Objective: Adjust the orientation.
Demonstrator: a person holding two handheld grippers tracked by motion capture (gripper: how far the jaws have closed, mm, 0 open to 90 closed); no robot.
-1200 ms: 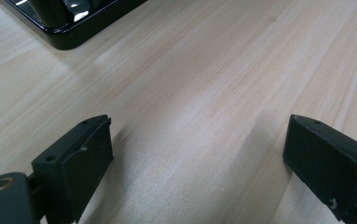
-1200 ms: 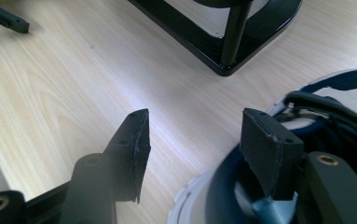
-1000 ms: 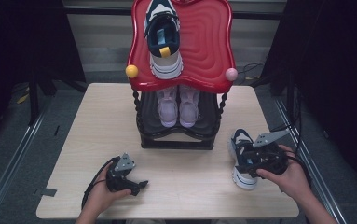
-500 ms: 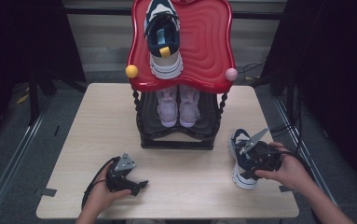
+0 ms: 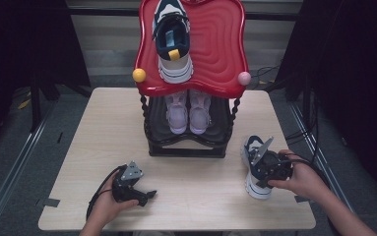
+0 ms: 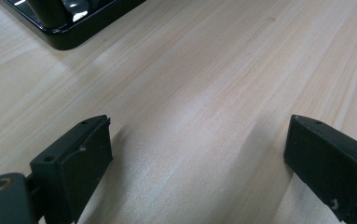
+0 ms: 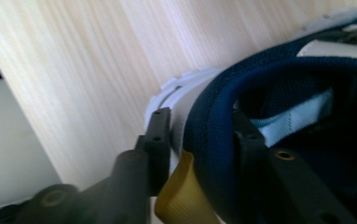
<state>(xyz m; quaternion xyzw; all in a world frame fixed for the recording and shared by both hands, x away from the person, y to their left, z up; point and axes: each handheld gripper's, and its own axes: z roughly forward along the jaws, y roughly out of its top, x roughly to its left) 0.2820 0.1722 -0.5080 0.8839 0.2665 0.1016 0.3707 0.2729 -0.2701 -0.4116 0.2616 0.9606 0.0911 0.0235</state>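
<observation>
On the table's right, right gripper (image 5: 269, 169) fingers clamp the sneaker's (image 5: 255, 167) heel collar, toe pointing away.

A staged recording bay of a laboratory or studio rather than a home. A pale wooden table (image 5: 102, 147) stands alone on grey carpet (image 5: 9, 172), enclosed left and right by black curtains (image 5: 23, 44) and backed by a plain panelled wall (image 5: 107, 44). Metal floor rails (image 5: 21, 152) run along both sides of the table, loose cables (image 5: 269, 73) lie on the floor behind it, and tape marks (image 5: 50, 202) sit at its near-left corner. The only furnishing is a prop: a black two-tier shoe rack (image 5: 188, 142) with a red top (image 5: 220, 44), carrying sneakers.
</observation>
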